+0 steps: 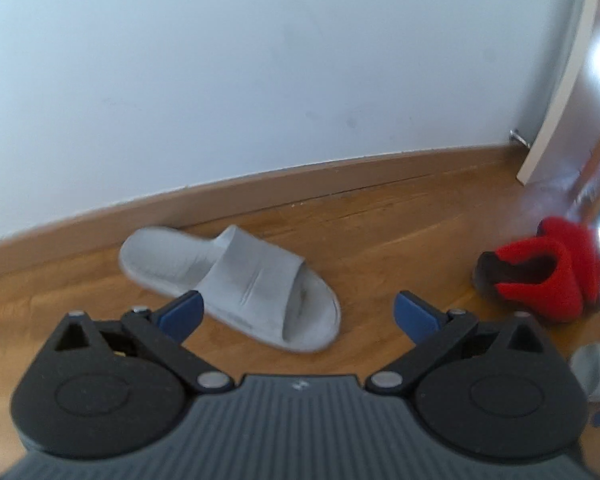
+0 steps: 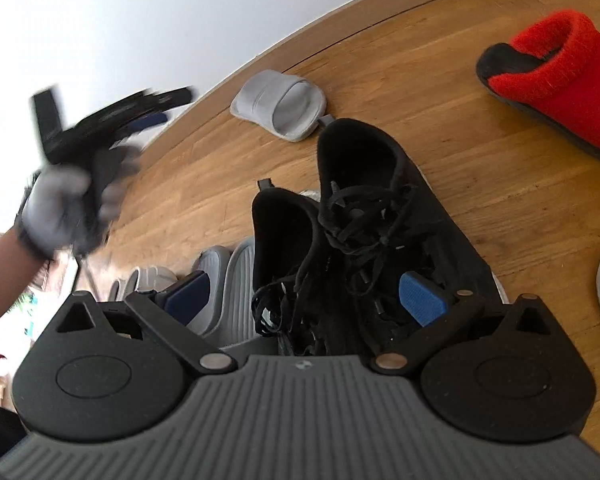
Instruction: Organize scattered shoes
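Left gripper (image 1: 298, 312): spread wide, empty, facing the grey slide (image 1: 236, 280).
Right gripper (image 2: 304, 300): parted astride the black sneakers (image 2: 364, 240), seemingly unclamped.
Advice: pinch the slide's strap squarely.

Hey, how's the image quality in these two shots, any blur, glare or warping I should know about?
Left wrist view: slightly soft overall, the baseboard bows from fisheye distortion, and bright glare washes out the floor by the red slippers. Right wrist view: the black shoes are fairly sharp, but the left gripper and gloved hand are smeared by motion blur; the wall is overexposed.
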{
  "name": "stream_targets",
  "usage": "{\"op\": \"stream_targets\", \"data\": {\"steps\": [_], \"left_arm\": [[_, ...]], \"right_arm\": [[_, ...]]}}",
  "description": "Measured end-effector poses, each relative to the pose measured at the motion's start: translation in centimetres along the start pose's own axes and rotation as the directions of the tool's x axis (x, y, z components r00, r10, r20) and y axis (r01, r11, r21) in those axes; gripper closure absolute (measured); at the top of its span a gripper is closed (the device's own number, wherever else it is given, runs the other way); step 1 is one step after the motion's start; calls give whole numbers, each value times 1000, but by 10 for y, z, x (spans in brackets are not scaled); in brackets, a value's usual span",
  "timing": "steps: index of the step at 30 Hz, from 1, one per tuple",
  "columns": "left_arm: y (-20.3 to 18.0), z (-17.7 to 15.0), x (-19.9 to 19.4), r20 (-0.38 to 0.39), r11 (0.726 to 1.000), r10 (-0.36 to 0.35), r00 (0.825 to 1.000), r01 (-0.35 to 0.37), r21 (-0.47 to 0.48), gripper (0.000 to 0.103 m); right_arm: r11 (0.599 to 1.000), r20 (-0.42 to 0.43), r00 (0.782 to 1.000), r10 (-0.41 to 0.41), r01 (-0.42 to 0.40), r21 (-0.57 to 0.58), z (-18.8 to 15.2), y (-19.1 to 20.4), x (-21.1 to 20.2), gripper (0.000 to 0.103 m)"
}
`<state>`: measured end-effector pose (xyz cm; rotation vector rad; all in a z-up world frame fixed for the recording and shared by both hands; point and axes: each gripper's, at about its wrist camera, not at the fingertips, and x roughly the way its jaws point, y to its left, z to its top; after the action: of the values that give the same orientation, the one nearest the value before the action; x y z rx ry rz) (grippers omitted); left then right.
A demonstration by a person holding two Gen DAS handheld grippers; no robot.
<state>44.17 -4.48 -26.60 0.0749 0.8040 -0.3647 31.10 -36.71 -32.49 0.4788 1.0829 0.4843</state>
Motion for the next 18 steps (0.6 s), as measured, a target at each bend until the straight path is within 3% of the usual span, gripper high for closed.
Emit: {"op": "stream_targets", "data": {"steps": [5,8,11,13,14,18], "left_arm": [[-6,18,62,-100,990,69,993,-55,130,0],[-12,20,94,-177,975,164,971,-131,181,0],[-14,12,114,-230,930,303,925,-235,282,1],[-13,6,128,-287,896,390,875,-289,336,21],[-12,5,130,-296,889,410,863,-306,340,21],[-13,10,120,-285,900,399,872,-312,305,24]], "right_arm": [[998,-28,999,-39,38,-46,-8,4,1,1],[994,-27,997,-73,71,-83,-17,6,-2,1],[988,-20,995,-103,100,-114,-26,5,-9,1],[987,-21,993,-119,116,-112,-31,0,-13,1],[986,-9,991,-131,130,-105,-31,-5,-16,1],[977,79,976,-201,206,-54,-25,-25,-33,1]]}}
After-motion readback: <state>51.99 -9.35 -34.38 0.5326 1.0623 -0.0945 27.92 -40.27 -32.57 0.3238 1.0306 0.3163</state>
